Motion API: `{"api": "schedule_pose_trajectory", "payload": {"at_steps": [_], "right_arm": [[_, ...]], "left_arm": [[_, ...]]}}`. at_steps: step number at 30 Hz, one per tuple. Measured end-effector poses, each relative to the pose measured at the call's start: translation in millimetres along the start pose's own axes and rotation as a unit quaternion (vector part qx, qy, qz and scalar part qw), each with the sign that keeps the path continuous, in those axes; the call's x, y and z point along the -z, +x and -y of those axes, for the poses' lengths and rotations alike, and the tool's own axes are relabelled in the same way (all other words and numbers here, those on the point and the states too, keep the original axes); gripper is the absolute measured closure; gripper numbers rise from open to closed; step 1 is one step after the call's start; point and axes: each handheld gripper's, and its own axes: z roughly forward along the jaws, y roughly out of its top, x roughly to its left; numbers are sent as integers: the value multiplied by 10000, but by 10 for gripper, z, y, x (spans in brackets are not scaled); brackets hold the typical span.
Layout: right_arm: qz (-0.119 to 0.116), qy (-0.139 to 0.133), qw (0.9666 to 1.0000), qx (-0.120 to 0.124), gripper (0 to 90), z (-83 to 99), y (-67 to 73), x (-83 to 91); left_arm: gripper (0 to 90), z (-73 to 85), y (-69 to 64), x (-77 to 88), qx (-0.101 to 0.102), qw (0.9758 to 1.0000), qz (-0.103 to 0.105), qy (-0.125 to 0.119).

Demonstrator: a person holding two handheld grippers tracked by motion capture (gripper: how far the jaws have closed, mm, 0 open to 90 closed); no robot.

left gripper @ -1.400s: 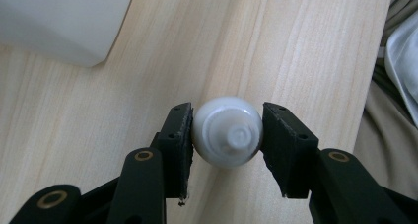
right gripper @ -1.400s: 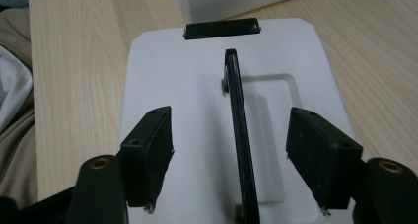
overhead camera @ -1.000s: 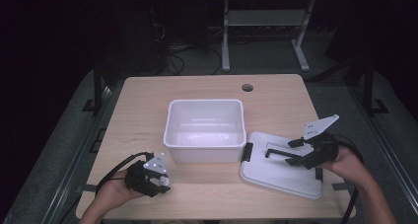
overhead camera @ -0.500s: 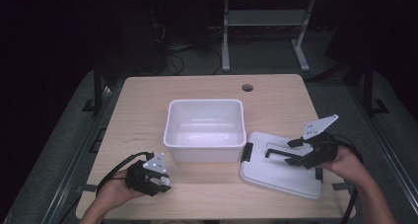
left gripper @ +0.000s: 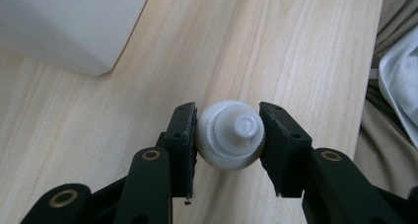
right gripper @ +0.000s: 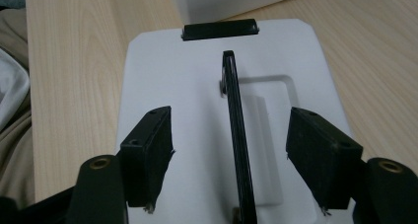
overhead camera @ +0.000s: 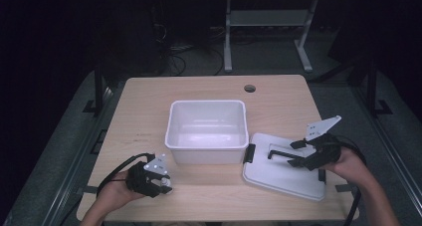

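Left claw (left gripper: pixel 228 135) has just been closing, now clamps the white bottle (left gripper: pixel 230 140) at near-left bench (overhead camera: pixel 209 89). Right claw (right gripper: pixel 231 155) wide, straddling lid handle (right gripper: pixel 236 135). Next: lift bottle into bin (overhead camera: pixel 207 129).

Dark room, grey floor (overhead camera: pixel 59 151), metal frame (overhead camera: pixel 263 27) beyond wooden table (overhead camera: pixel 209 94).

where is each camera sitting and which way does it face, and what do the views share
High view: above the person's side, looking forward and down on the table; both forearms enter from below.
Left gripper view: rides the left hand-held gripper, looking along jaws shut on a small white bottle.
Right gripper view: rides the right hand-held gripper, open astride the raised black handle of the white lid.
Shared: all three show the white bin.
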Motion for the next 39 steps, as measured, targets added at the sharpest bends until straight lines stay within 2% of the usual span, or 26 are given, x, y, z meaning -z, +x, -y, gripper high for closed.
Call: {"api": "schedule_pose_trajectory", "payload": {"at_steps": [15,39], "right_arm": [[-16,25,10000,-2,336,-10,-2,-9],[44,-21,10000,53,336,-37,0,52]], "left_arm": [[600,-66,-5,182,-91,9998,-21,-146],[600,-361,41,674,-367,9989,0,-279]]}}
